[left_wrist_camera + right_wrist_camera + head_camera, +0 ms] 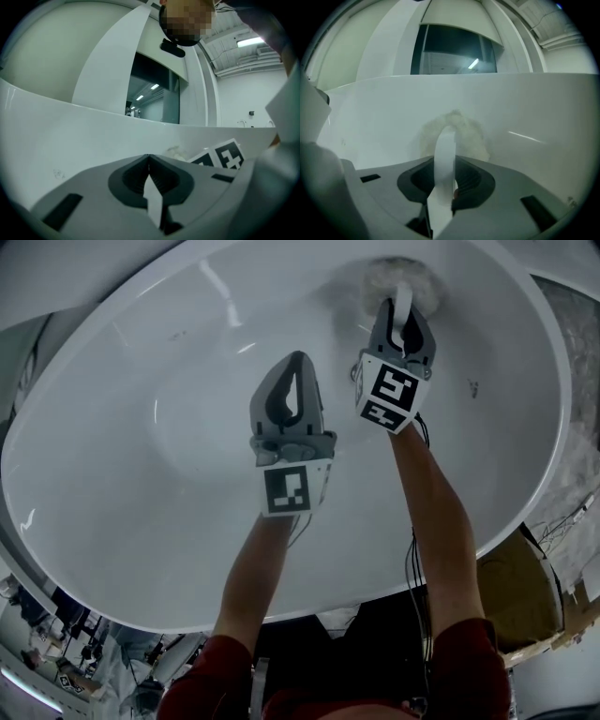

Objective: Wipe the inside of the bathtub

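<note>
Jaws: right gripper (404,322) clamped on the white handle of one fluffy wiping pad (382,276), 1 o'clock | left gripper (296,369) closed, empty, centre | one glossy white bathtub (112,474) | pale-walled hall, ceiling strip light (248,42)

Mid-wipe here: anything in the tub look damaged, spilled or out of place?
Nothing spilled or askew. Only a small dark mark on the bathtub wall, right of the right gripper and its fluffy wiping pad.

The right gripper (404,319) hides part of the fluffy wiper (427,281); the bathtub (141,427) is cut off at the top edge.
</note>
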A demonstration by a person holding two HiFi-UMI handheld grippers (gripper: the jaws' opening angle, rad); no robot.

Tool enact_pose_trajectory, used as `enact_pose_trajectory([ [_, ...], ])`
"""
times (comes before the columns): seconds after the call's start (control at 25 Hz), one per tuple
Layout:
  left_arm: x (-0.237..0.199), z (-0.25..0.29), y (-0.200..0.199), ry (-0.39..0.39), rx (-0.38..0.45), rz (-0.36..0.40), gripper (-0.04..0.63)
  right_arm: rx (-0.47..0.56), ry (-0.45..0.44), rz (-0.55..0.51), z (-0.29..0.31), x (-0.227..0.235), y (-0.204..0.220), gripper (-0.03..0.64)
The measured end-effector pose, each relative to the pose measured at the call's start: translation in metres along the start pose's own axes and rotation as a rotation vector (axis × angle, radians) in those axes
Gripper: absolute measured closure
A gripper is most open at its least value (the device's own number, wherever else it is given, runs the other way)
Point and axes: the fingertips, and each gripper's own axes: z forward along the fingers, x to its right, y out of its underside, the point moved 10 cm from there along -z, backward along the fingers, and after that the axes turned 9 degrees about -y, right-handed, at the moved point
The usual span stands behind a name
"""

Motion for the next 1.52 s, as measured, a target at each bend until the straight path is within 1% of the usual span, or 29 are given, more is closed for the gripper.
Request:
enact_pose_trajectory([
  [0.24,-0.012,-0.005,0.004,-0.017,-0.012,-0.006,0.580,-0.006,0.019,0.027,0.001,-0.005,0.001,0.525],
  [0.4,-0.038,-0.017,0.003,-0.056,0.002,-0.025,0.580,-0.012,0.012,0.036,0.009,-0.022,-0.002,0.525],
  [0.6,-0.080,-0.037,0.004,-0.111,0.002,-0.036,0.580,-0.022,-0.004,0.031,0.017,-0.059,-0.006,0.525],
  [0.84,-0.136,-0.062,0.002,-0.177,0.006,-0.053,0.580,-0.032,-0.030,0.011,0.018,-0.113,-0.009,0.525],
  [1.0,-0.168,-0.078,-0.001,-0.205,0.005,-0.072,0.580,-0.040,-0.053,-0.010,0.015,-0.151,-0.011,0.525],
  [1.08,-0.183,-0.087,-0.001,-0.209,-0.002,-0.075,0.580,-0.042,-0.070,-0.026,0.014,-0.169,-0.011,0.525],
  [1.24,-0.215,-0.101,-0.002,-0.203,0.004,-0.052,0.580,-0.033,-0.096,-0.051,0.010,-0.208,-0.014,0.525],
  [1.52,-0.292,-0.143,-0.009,-0.304,-0.001,-0.066,0.580,-0.027,-0.171,-0.100,0.002,-0.304,-0.018,0.525],
])
